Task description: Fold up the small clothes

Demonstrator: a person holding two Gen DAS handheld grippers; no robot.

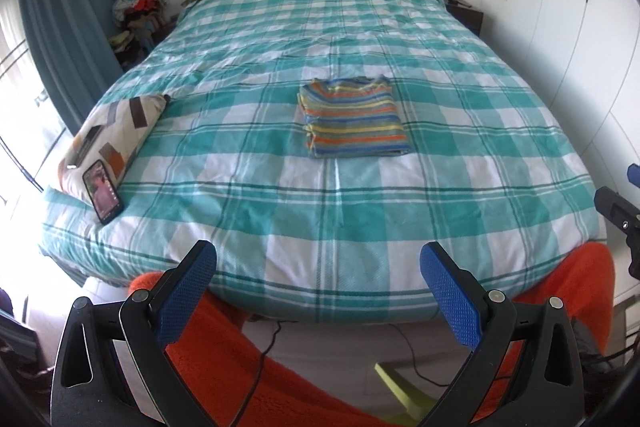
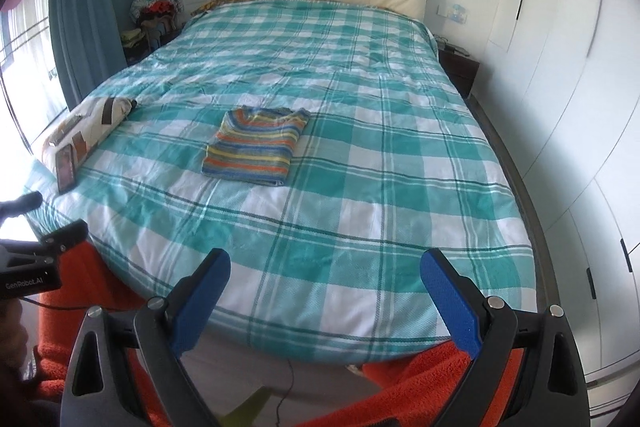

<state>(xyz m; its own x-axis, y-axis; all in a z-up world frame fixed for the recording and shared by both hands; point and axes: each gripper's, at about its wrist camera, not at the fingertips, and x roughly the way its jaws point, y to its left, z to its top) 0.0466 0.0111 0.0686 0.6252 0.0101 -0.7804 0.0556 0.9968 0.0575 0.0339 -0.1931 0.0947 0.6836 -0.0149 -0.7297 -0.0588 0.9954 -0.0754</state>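
Shirt (image 1: 354, 121) folded flat on bed (image 1: 360, 227) | left gripper (image 1: 318, 291) released, empty | right gripper (image 2: 326, 297) released, empty | fold judged complete.

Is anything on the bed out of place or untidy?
The striped garment lies neatly folded on the bed. Only the phone, propped against a patterned cushion near the left edge, seems unrelated.
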